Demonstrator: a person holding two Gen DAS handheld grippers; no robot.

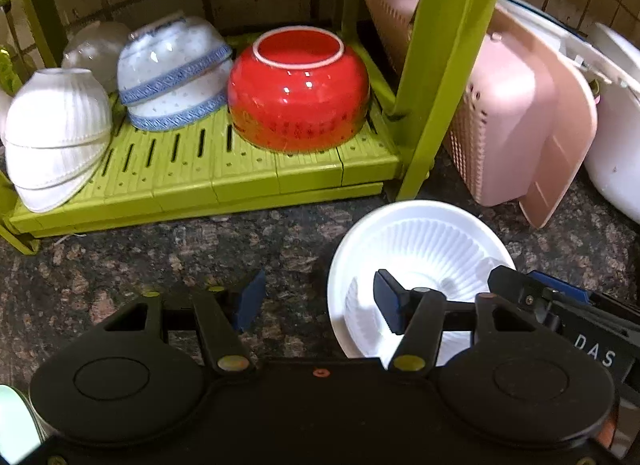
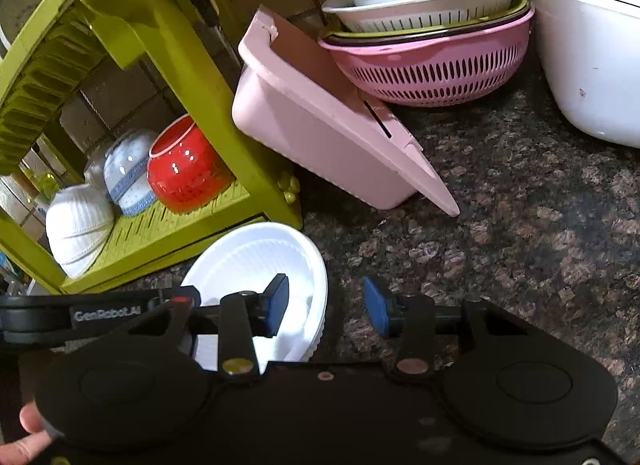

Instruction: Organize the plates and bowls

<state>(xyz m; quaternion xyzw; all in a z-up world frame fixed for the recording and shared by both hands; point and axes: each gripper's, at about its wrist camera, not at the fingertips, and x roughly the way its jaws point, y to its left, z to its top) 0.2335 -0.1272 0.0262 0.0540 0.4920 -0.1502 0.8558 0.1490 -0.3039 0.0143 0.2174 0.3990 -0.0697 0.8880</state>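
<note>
So the white ribbed bowl [image 1: 416,249] sits upright on the speckled table [image 1: 200,249], lower right of the left wrist view, just in front of the green rack [image 1: 240,181]. The left gripper [image 1: 320,301] has its fingers spread wide, one pad over the bowl's inside, the other over bare table, gripping nothing. The right gripper [image 2: 326,305] is spread apart too, straddling the bowl's rim at lower centre. On the rack shelf: a red bowl [image 1: 298,97] upside down, blue-patterned bowls [image 1: 172,73] and white ribbed bowls [image 1: 56,137] stacked at the left.
</note>
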